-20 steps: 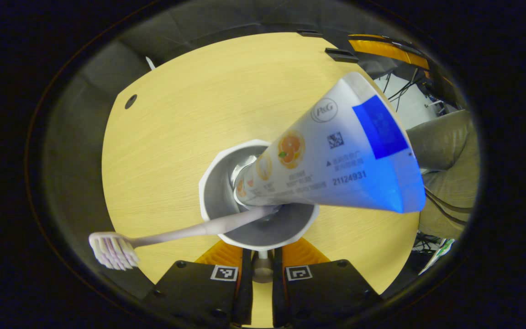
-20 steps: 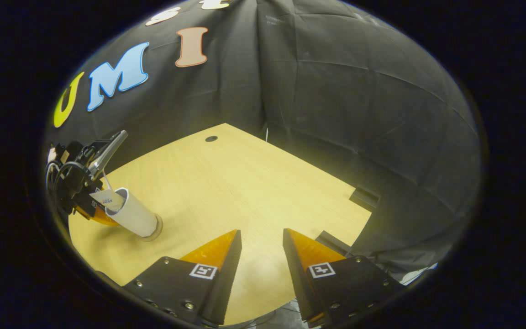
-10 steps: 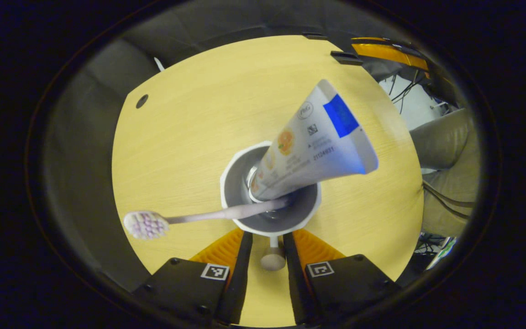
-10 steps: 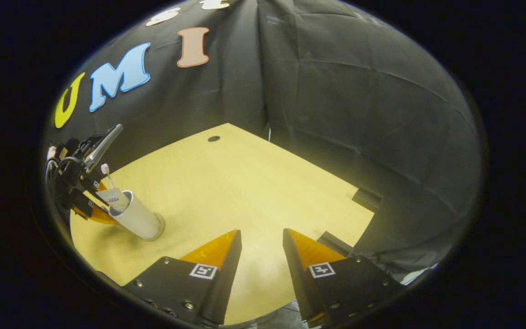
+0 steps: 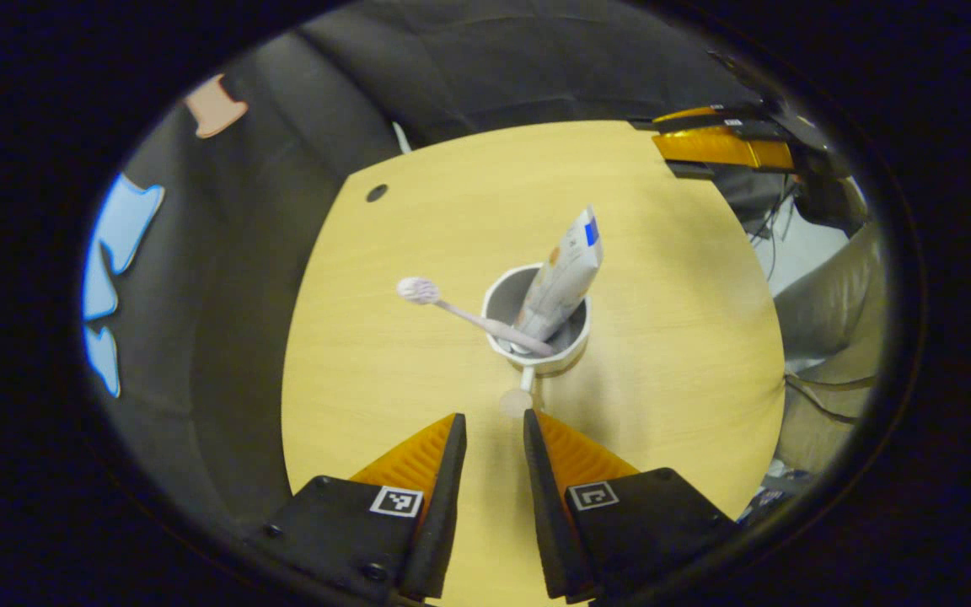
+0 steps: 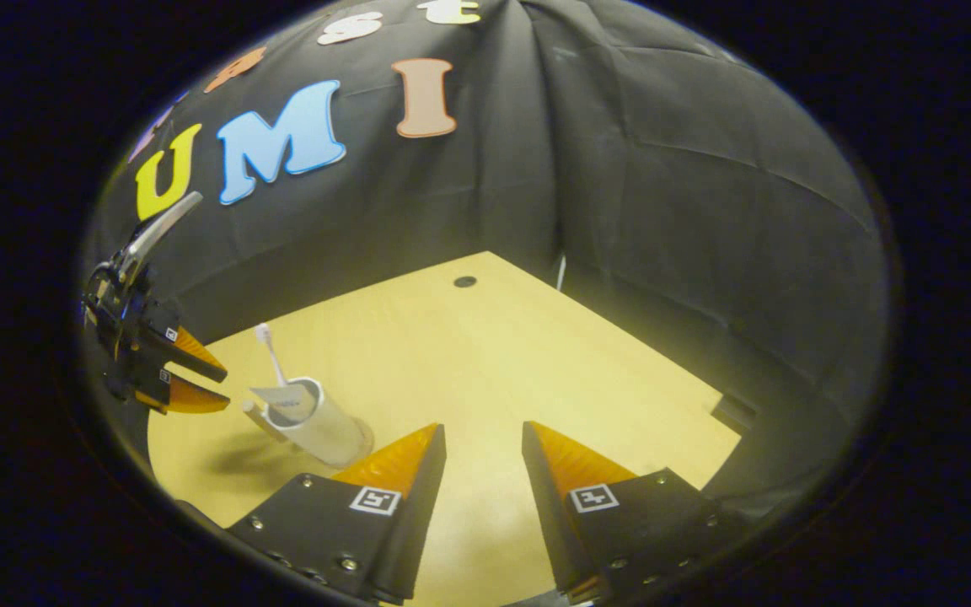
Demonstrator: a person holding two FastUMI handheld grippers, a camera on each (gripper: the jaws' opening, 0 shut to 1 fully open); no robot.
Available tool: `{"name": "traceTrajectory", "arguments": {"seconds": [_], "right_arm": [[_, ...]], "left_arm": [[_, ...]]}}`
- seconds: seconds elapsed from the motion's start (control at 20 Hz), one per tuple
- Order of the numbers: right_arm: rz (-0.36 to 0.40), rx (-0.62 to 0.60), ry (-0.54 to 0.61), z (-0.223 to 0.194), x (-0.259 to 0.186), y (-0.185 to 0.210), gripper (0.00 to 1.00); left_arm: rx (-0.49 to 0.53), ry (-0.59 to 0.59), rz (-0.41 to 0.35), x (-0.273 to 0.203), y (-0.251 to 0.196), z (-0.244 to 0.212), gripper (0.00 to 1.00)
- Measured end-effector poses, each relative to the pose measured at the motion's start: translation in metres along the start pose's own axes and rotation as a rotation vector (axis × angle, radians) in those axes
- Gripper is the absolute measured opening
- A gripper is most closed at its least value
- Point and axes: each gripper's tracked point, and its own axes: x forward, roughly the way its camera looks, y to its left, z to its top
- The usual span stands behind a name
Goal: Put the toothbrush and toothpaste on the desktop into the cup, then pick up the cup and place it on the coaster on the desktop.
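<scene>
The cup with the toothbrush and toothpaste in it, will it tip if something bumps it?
Probably, if nudged high: the cup is tall and narrow. The toothpaste and toothbrush lean out past the rim, likely making it top-heavy. Its smooth wall may slip.

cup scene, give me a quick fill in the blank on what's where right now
1. The toothbrush and the toothpaste both stand inside the ____.
2. The cup rests on the ____, with a peg-like handle on its side.
3. The left gripper holds ____, its jaws apart and short of the cup's handle.
4. The toothbrush's ____ end points up, out of the cup.

Missing words: cup; desktop; nothing; bristle
</scene>
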Motion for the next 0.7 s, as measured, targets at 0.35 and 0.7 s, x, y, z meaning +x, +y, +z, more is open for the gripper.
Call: {"name": "traceTrajectory", "arguments": {"seconds": [0.35, 0.7], "right_arm": [[0.227, -0.133, -0.186, 0.087, -0.023, 0.103, 0.59], [0.436, -0.2, -0.334, 0.149, -0.083, 0.188, 0.58]], "left_arm": [[-0.531, -0.334, 0.411, -0.162, 0.021, 0.006, 0.58], [-0.851, -0.509, 0.793, -0.281, 0.042, -0.011, 0.57]]}}
